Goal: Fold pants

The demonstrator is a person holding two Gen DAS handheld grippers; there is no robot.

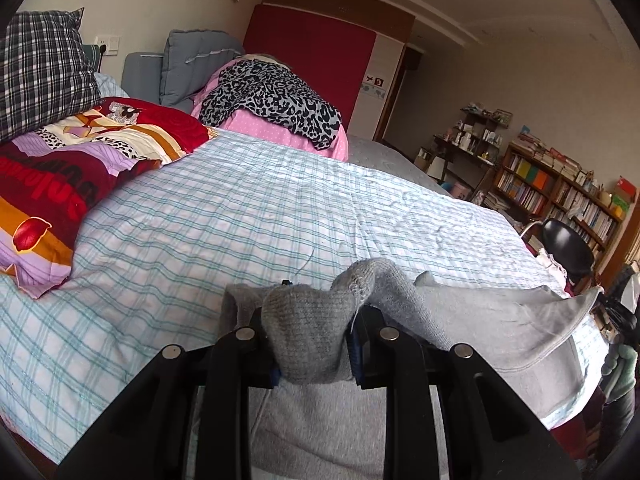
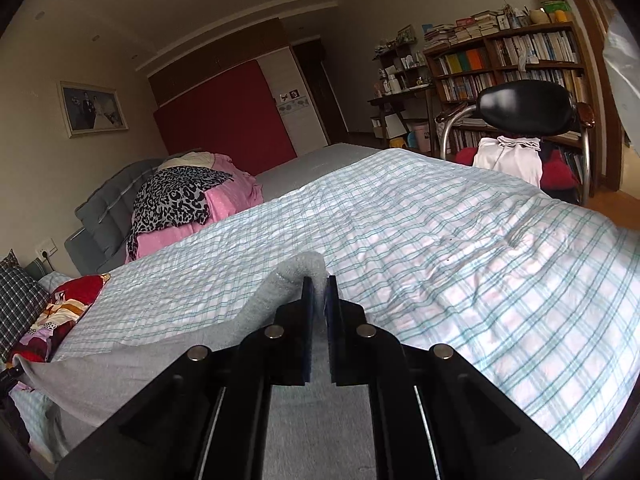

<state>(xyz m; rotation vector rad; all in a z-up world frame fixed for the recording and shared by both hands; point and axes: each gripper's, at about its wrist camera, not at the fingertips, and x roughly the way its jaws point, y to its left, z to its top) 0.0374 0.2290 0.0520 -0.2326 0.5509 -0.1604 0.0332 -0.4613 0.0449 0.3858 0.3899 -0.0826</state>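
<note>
Nearest to us, the left gripper is clamped on a thick bunch of the grey pants, the knit fabric bulging up between its jaws, and the right gripper is pinched tight on a thinner ridge of the same cloth, its jaws nearly together with a fold poking out ahead of them. The pants hang and drape between our two grips along the near edge of the bed, sagging where nothing supports them, so we judge them soft, light and floppy, with no stiffness to hold a crease unaided. They look grippy rather than slippery, and not fragile, though the loose knit could stretch if we pull hard. We think the best holds are at edges and corners, waistband or hems, kept level so the fabric lies flat on the checked sheet. Farther off, a leopard-print garment lies on pink bedding at the far left, well apart, and a bookshelf stands at the far right.
</note>
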